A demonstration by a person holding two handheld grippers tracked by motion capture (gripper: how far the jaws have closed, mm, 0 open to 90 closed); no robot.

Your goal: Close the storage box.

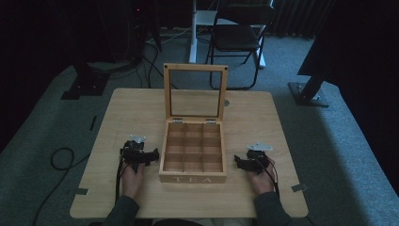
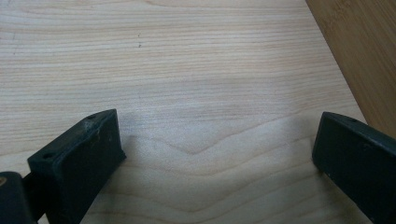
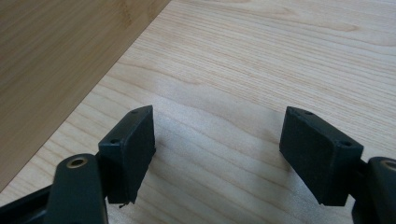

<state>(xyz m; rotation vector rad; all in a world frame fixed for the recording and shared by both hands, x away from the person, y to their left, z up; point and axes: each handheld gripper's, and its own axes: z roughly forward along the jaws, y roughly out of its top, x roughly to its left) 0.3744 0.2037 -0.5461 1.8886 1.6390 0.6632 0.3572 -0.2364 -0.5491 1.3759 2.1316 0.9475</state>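
On the middle of the pale wood-grain desk (image 1: 263,113) stands one bamboo tea box (image 1: 193,176), its glass-paned lid (image 1: 195,92) upright at 12 o'clock. High view counts nine square compartments inside and the letters TEA on the front. One left gripper (image 1: 149,157) lies at 9 o'clock of the box, one right gripper (image 1: 241,162) at 3 o'clock. Both gripper views show matte black fingers (image 2: 81,158) spread wide, holding nothing, above bare desk just beside the box's smooth wall.
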